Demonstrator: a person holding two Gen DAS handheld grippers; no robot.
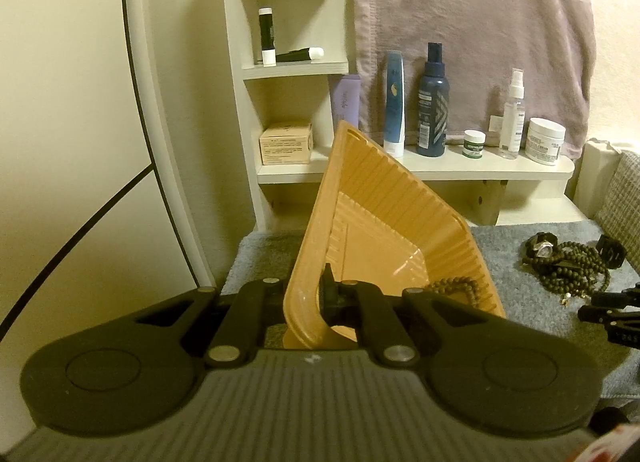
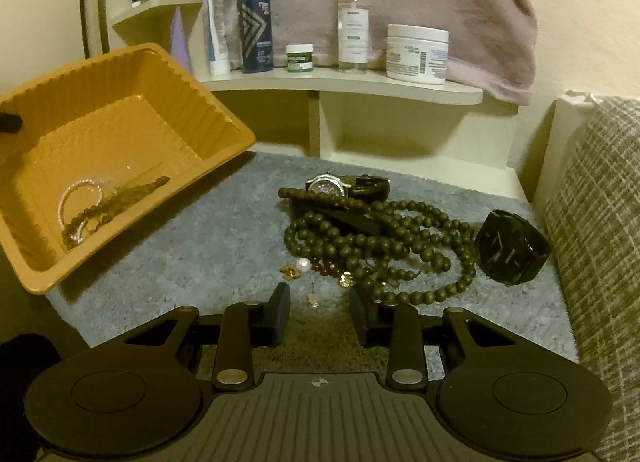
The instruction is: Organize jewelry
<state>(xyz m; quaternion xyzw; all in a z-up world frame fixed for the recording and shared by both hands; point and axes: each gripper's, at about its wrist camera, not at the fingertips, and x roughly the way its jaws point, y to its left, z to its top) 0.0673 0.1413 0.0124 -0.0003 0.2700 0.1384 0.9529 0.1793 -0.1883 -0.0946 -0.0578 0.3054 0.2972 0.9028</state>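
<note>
My left gripper point(image 1: 320, 294) is shut on the near rim of an orange ribbed tray point(image 1: 384, 222), holding it tilted above the grey mat. In the tray point(image 2: 192, 102) lie a brown bead string point(image 2: 116, 198) and a pale bangle point(image 2: 76, 198). My right gripper point(image 2: 320, 310) stands open low over the mat, with a small gold earring point(image 2: 315, 299) lying between its fingertips and the pads clear of it. Just beyond lie a pearl point(image 2: 303, 264), more gold pieces, a tangle of dark bead necklaces point(image 2: 380, 246), a silver watch point(image 2: 328, 184) and a black watch point(image 2: 512, 248).
A cream shelf point(image 2: 360, 82) behind the mat carries bottles and jars, with a pink towel hanging above. A woven cushion point(image 2: 600, 222) borders the mat on the right. A mirror edge point(image 1: 140, 102) stands at the left.
</note>
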